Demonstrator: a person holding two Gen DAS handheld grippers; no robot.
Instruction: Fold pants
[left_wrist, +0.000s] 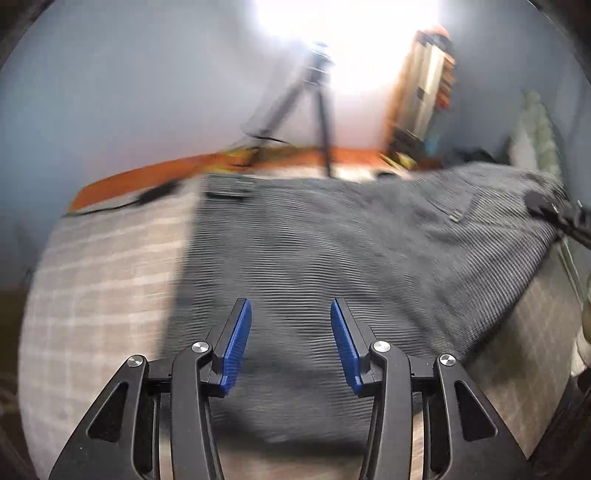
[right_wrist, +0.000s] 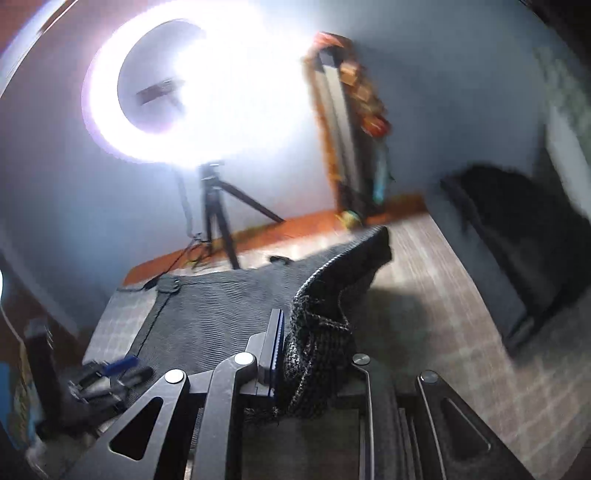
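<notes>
Left tongs, blue-padded and black-framed, spread wide and holding nothing, hovering over the near part of the dark grey ribbed-knit pants. Right tongs clamped onto a bunched edge of the same pants, fabric pinched against the blue pad and lifted into a ridge running far-right. Pants spread flat across a bed covered in a pale checked sheet, long axis apparently running from near-left to far-right, waistband side hard to tell through blur. Free cloth directly ahead of and below the left tongs, so likely the nearer ones for the next pinch. Fabric thick, slack, finely ribbed, creased only at the raised fold. Beyond the bed: black tripod under a glaring white ring light.
</notes>
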